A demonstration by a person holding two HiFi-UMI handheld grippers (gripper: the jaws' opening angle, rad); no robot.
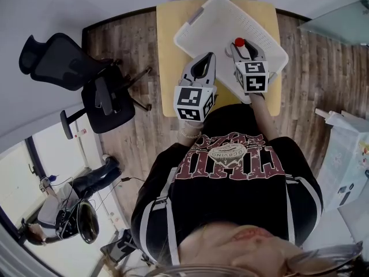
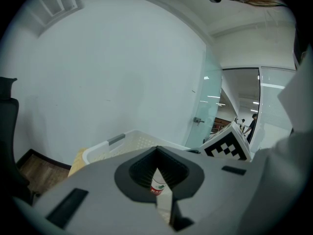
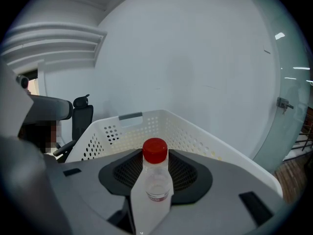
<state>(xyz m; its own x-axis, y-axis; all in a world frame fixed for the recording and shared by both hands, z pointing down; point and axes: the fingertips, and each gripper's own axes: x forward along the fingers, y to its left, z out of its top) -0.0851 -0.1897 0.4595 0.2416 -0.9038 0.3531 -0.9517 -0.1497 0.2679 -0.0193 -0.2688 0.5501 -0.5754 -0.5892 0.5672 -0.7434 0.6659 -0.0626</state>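
My right gripper is shut on a small clear bottle with a red cap and holds it upright over the white perforated basket. In the right gripper view the bottle stands between the jaws of the gripper, with the basket's wall behind it. My left gripper hangs beside it over the basket's near left edge, with its fingertips together. In the left gripper view the gripper is shut. A sliver of a red-labelled bottle shows through the slit; where it lies I cannot tell.
The basket sits askew on a small yellow table on a wood floor. A black office chair stands to the left. White boxes are at the right, gear and cables at the lower left. A glass door is beyond.
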